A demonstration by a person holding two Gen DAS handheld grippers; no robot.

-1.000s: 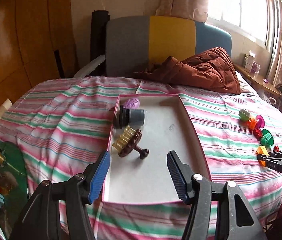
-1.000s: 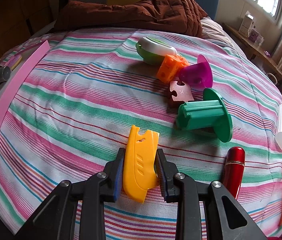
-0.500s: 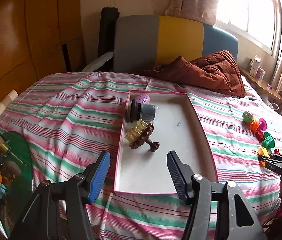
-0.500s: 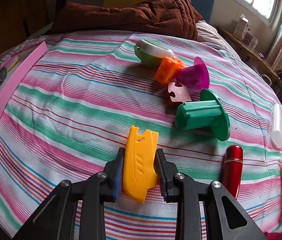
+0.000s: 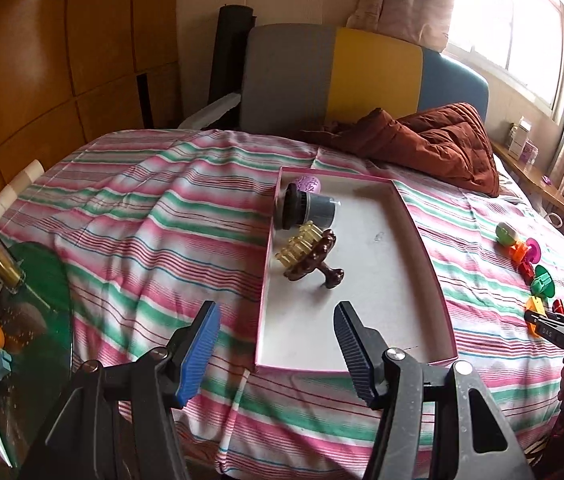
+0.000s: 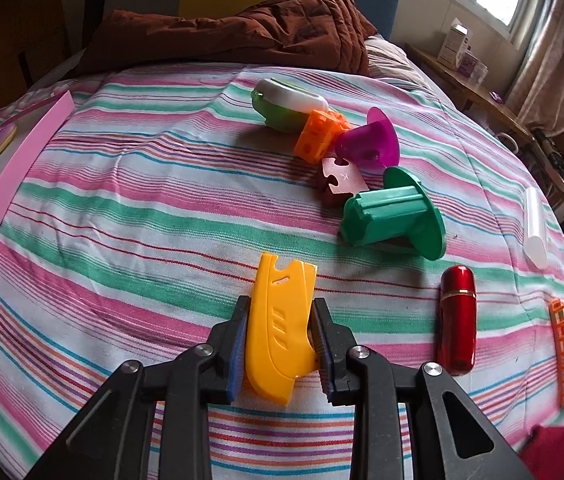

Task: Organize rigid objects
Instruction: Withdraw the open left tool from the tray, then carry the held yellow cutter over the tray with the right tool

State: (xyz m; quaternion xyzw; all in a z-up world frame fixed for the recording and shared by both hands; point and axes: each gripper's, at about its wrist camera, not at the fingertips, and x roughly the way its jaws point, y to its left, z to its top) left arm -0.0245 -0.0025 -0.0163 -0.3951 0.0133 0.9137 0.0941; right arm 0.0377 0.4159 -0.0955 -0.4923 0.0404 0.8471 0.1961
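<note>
My right gripper (image 6: 279,346) was nearly closed, its blue pads pressed on both sides of a flat yellow plastic piece (image 6: 279,320). The piece pointed away from me, its notched end past the fingertips, over the striped bedspread (image 6: 141,216); I could not tell whether it rested on the cloth or was lifted clear.

My left gripper (image 5: 275,350) stood wide open and held nothing. It hung above the near end of a shallow pink-rimmed tray (image 5: 422,240) lying on the bed, touching neither tray nor cloth.

In the tray, toward its far left side: a purple egg-shaped item (image 5: 309,185), a dark grey cylinder on its side (image 5: 310,210), a translucent yellow comb-like clip (image 5: 298,249) and a brown clip (image 5: 314,260), all close together.

Loose on the bedspread beyond the right gripper: a green flanged spool (image 6: 394,214), a pink puzzle piece (image 6: 340,178), a purple funnel-shaped piece (image 6: 370,144), an orange block (image 6: 318,134) and a green-and-white case (image 6: 286,106), clustered. A red lipstick tube (image 6: 457,318) lay just right of the gripper, apart from it.
</note>
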